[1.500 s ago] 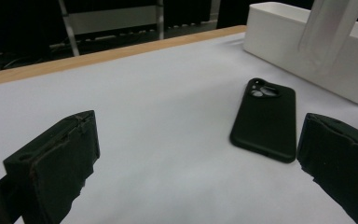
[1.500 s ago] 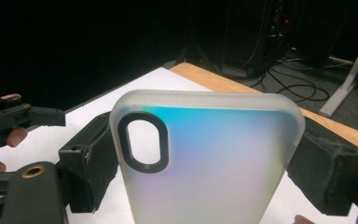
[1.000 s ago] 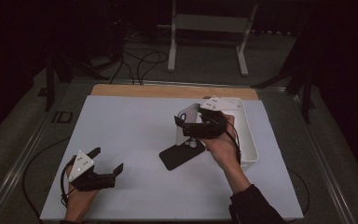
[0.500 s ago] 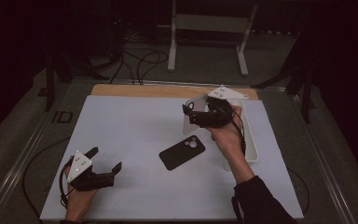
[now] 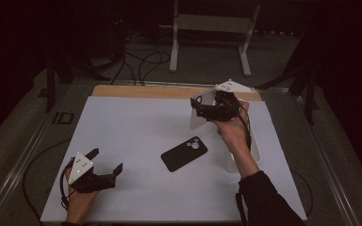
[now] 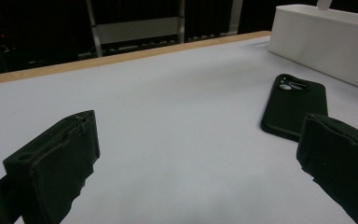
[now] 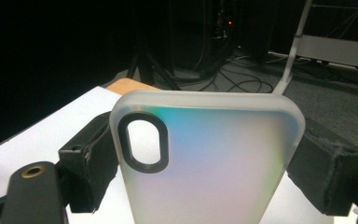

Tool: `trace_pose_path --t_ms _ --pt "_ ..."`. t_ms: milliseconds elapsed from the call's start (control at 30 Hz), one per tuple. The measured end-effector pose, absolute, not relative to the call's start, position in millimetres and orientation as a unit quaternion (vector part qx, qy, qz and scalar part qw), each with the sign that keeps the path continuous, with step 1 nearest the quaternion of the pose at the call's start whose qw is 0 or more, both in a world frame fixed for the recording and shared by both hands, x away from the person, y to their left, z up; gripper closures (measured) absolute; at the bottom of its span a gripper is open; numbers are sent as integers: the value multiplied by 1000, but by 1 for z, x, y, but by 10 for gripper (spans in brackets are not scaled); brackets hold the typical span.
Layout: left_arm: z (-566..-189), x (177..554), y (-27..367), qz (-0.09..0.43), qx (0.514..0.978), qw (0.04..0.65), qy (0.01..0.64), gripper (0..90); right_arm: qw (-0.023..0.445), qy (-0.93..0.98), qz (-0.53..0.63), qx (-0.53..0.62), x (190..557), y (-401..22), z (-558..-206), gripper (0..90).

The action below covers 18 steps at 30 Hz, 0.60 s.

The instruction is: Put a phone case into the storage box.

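While the left gripper (image 5: 107, 165) rests released, phone (image 6: 294, 106) beyond its jaws, the right gripper (image 7: 205, 154) grasps a case (image 7: 209, 163) between its jaws.

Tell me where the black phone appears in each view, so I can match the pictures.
High view: the black phone lies flat near the middle of the white table top, camera end toward the white box.
Left gripper view: black phone at right, above the right jaw.
Right gripper view: I do not find it; a frosted phone case sits between the jaws.
Shared landmark: the table's wooden far edge.
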<state>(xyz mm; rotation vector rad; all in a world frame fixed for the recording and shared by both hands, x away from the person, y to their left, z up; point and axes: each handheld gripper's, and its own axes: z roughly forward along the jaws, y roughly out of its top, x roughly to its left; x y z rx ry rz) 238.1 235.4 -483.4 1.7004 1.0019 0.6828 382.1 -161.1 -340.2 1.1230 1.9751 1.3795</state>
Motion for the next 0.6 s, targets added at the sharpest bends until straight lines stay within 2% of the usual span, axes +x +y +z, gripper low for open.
trace_pose_path --t_ms 600 --pt "-483 238 235 284 705 501 414 0 254 711 493 432 396 -177 -337 163"
